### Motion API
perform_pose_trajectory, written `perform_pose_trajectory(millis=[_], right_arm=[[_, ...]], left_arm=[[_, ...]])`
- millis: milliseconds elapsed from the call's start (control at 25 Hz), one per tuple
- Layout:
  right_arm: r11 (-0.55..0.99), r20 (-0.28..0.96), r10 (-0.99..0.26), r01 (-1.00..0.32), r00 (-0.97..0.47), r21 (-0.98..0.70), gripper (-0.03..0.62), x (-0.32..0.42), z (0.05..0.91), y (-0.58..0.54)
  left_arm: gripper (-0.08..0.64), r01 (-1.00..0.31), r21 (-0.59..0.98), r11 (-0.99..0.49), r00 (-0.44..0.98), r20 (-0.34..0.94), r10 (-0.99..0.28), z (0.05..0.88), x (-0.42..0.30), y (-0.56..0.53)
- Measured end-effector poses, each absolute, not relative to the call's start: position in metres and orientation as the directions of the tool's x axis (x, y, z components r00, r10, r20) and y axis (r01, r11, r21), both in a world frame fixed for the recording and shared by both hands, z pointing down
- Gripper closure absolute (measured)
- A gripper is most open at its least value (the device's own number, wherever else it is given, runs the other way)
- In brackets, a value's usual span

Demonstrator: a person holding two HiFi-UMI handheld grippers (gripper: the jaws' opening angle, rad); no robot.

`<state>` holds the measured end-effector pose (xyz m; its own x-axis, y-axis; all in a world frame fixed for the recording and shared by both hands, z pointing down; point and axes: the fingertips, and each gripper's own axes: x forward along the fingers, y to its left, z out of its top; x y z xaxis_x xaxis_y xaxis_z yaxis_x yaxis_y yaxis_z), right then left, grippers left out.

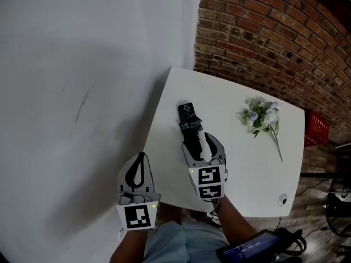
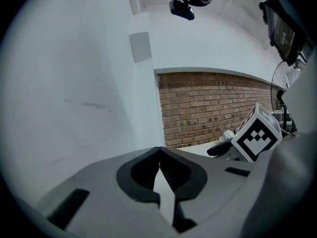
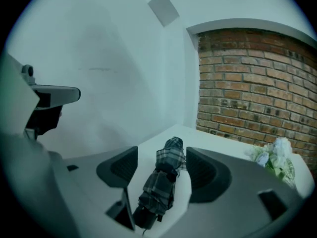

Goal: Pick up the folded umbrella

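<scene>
The folded umbrella (image 1: 188, 118), in dark plaid cloth with a black handle end, lies on the white table (image 1: 241, 163) near its left side. My right gripper (image 1: 201, 142) is open and straddles the umbrella's near end. In the right gripper view the umbrella (image 3: 161, 187) lies between the two pads of the right gripper (image 3: 161, 158), with a gap on each side. My left gripper (image 1: 142, 158) hangs off the table's left edge, shut on nothing. In the left gripper view the tips of the left gripper (image 2: 159, 151) meet.
A small bunch of pale flowers (image 1: 260, 115) lies on the table's far right, also seen as flowers (image 3: 275, 157) in the right gripper view. A small round object (image 1: 282, 200) sits near the front right corner. A white wall stands left, a brick wall (image 1: 274, 32) behind, and a red crate (image 1: 317, 127) right.
</scene>
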<state>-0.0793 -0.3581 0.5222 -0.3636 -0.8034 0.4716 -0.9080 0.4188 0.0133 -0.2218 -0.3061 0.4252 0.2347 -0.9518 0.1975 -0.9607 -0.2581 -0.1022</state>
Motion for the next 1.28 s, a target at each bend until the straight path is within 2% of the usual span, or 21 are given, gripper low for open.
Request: perform_pose_trajectory(millis=[720,1280], right_arm=[[0.375,0.658,-0.685,-0.926,-0.312,-0.049,0.261,-0.083,0.614,-0.371],[0.333,0.736,-0.615,-0.939,-0.283,-0.082,0.268,-0.08,0.646,-0.367]], left_arm=[[0.552,-0.965,-0.066,-0.254,0.225,0.292,-0.93,0.475,-0.244,-0.331],[0.552,-0.966,-0.051,-0.255,0.227,0.314,-0.922,0.492,-0.25,-0.342]])
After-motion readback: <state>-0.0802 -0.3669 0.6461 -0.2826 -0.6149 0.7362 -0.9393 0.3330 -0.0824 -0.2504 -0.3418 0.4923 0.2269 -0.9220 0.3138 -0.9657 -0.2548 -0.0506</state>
